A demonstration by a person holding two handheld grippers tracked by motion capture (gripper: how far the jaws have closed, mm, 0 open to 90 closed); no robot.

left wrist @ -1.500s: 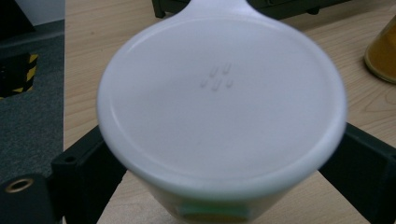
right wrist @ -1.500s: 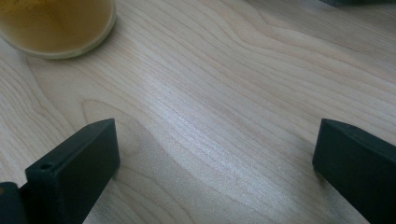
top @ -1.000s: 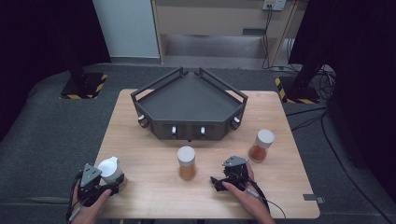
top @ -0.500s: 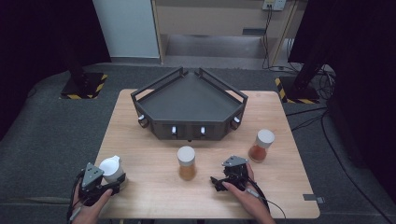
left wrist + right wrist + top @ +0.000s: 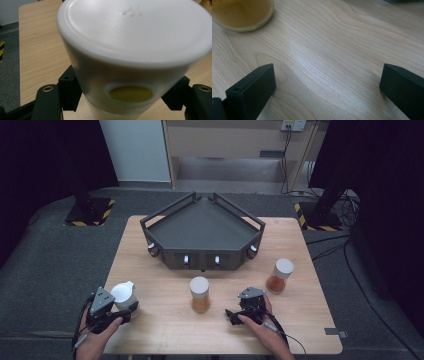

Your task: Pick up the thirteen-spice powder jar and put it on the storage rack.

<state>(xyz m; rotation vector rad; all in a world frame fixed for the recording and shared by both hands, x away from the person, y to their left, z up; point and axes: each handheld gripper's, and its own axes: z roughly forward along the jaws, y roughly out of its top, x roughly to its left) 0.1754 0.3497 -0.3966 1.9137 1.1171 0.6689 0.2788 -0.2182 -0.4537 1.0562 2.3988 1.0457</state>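
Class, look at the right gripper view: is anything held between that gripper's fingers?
No. The right gripper has its fingers wide apart over bare table.

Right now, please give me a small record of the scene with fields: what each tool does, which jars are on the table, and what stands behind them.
left tool: shut on the white-lidded jar, jar tilted, at the table's near left
right tool: open, nothing between the jaws, over bare wood
middle jar: upright, white lid, orange-brown filling, untouched
right jar: upright, white lid, reddish filling, untouched
dark tray: at the far side of the table, railed rim
table: light wood
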